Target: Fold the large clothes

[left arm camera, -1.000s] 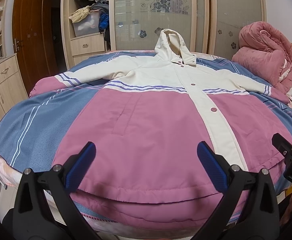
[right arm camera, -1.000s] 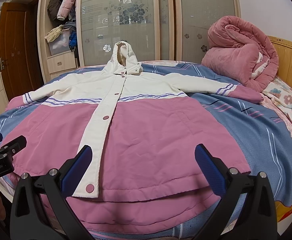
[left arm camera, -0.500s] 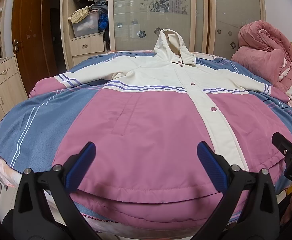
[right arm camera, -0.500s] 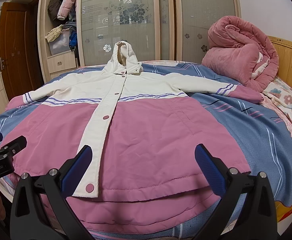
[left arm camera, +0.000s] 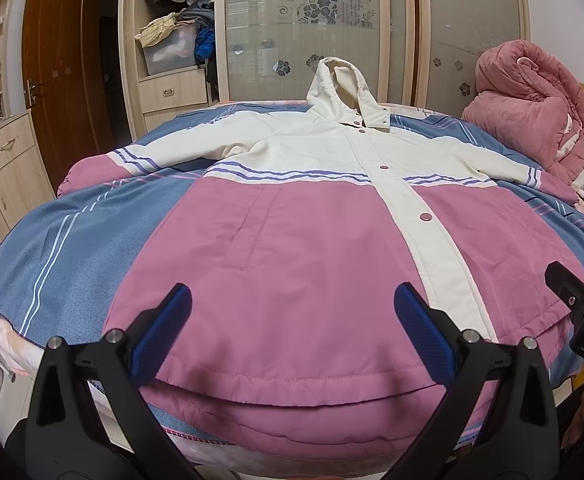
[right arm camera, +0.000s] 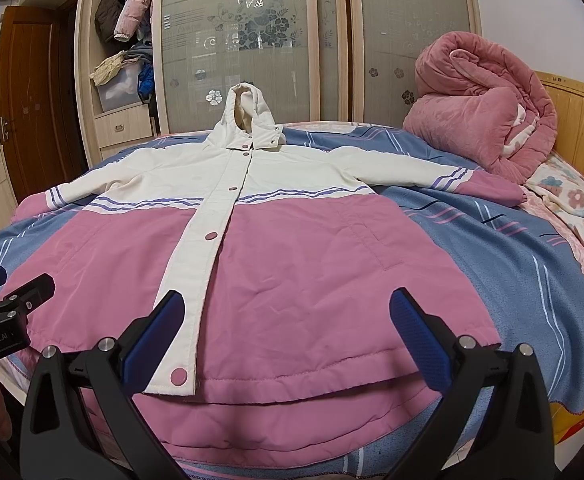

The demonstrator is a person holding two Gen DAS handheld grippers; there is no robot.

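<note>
Jacket (left arm camera: pixel 299 248) flat, buttoned, sleeves out; left gripper (left arm camera: pixel 292 320) & right gripper (right arm camera: pixel 284 320) spread wide, holding nothing, at its hem; pinch hem corners evenly, fold w/o bunching

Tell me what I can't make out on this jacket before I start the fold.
- Back of the jacket: hidden in both views; it lies face up on the bed.
- Left cuff: in the left wrist view it drops behind the bed's curve.
- Left gripper and right gripper: both open over the hem; contact cannot be told.
- Lining under the hem: only a strip shows.
</note>
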